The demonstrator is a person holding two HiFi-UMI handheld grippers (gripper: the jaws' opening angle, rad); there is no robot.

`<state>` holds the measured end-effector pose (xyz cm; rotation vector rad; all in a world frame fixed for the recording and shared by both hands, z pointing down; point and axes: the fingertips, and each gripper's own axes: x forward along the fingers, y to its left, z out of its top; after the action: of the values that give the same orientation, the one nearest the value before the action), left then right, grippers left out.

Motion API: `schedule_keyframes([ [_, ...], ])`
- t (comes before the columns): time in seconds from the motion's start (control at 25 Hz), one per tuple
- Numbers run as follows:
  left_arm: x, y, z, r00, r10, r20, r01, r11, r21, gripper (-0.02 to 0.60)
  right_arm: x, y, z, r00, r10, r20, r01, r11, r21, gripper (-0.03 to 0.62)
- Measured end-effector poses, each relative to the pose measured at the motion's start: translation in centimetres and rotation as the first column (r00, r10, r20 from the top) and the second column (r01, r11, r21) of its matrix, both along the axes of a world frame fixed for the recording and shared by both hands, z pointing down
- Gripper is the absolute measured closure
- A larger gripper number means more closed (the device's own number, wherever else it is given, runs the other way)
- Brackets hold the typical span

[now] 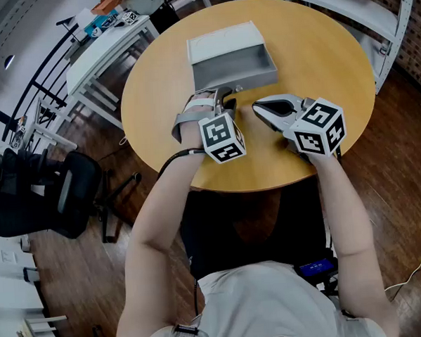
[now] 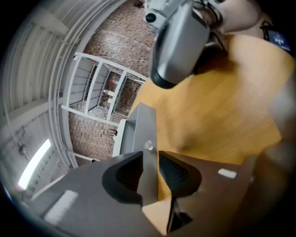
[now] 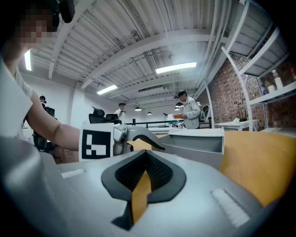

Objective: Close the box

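Looking down from the head view, you have the box [image 1: 226,38] sitting toward the far edge of the round worktop [image 1: 157,96]. Its grey flap [image 1: 227,75] is dropped open toward the middle. Your left tool [image 1: 224,96] is at the flap's near lip. Your right tool [image 1: 258,109] lies just beside it, toward the right edge and off the box.

In the left gripper view, the left tool [image 2: 150,159] is released, jaws wide. The flap [image 2: 145,129] runs between the pads, which stop just short of its small clear stud [image 2: 148,146]. Clench only once both pads sit square on the panel. Then, as I judge it, swing the flap up around its hinge line rather than pushing it, or the light box may slide toward the far edge.

In the right gripper view, the right tool [image 3: 146,159] is clenched on nothing, with the box [image 3: 196,134] ahead of it. Use it to brace the box's right side while you lift.
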<state>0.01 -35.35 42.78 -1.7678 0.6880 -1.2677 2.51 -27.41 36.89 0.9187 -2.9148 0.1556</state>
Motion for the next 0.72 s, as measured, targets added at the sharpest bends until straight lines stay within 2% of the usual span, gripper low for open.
schedule_keyframes([
  [0.12,0.9,-0.7,1.1,0.995,0.029,0.098,-0.034,0.999,0.041,0.472,0.1,0.2,-0.1,1.000,-0.002,-0.004,0.002,1.000,0.000,0.591],
  [0.24,1.6,-1.6,1.3,0.987,0.035,0.155,-0.050,0.994,0.096,0.474,0.1,0.2,-0.1,1.000,-0.004,-0.005,0.004,1.000,0.001,0.591],
  [0.32,2.0,-2.0,1.3,0.985,0.032,0.168,-0.052,0.992,0.115,0.509,0.2,0.3,0.0,1.000,-0.004,-0.005,0.004,1.000,0.002,0.591],
  [0.52,2.4,-2.2,1.0,0.982,0.036,0.183,-0.058,0.991,0.118,0.515,0.3,0.4,0.0,1.000,-0.004,-0.007,0.004,1.000,0.003,0.592],
  [0.72,1.8,-5.0,0.5,0.986,-0.019,0.165,0.004,0.996,0.094,0.518,0.1,0.4,0.0,1.000,-0.001,-0.009,0.001,1.000,0.007,0.592],
])
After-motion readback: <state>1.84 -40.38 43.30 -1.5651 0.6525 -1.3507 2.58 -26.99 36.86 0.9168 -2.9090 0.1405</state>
